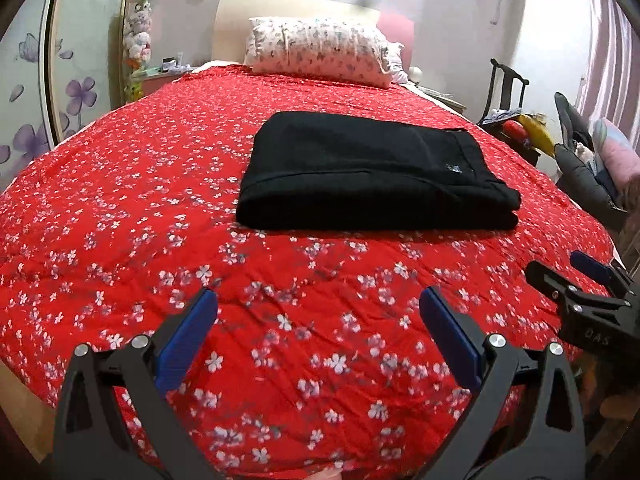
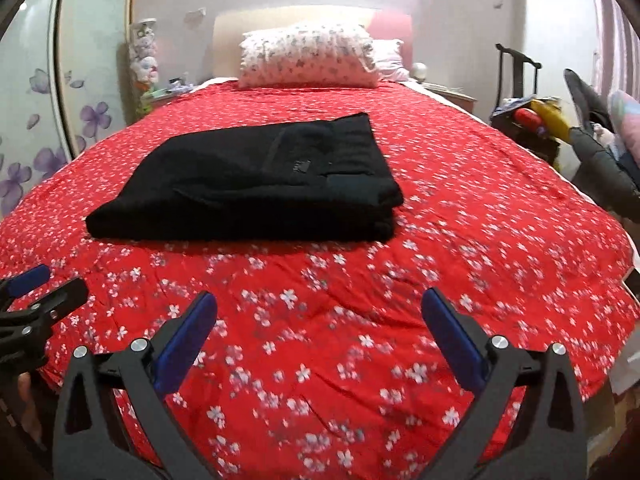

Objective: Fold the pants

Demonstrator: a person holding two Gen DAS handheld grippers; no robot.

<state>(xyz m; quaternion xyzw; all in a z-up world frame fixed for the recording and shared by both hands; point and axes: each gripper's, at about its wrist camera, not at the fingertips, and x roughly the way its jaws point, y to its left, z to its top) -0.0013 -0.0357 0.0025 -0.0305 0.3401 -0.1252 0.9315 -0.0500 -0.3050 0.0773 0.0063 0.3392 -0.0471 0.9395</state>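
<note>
The black pants lie folded into a flat rectangular stack on the red flowered bedspread; they also show in the right wrist view, left of centre. My left gripper is open and empty, held above the spread near the bed's front, well short of the pants. My right gripper is open and empty too, at about the same distance. Each gripper shows in the other's view: the right one at the right edge, the left one at the left edge.
A flowered pillow and a pink pillow lie at the headboard. A dark chair with toys and a grey seat stand right of the bed. A wardrobe with purple flowers stands on the left.
</note>
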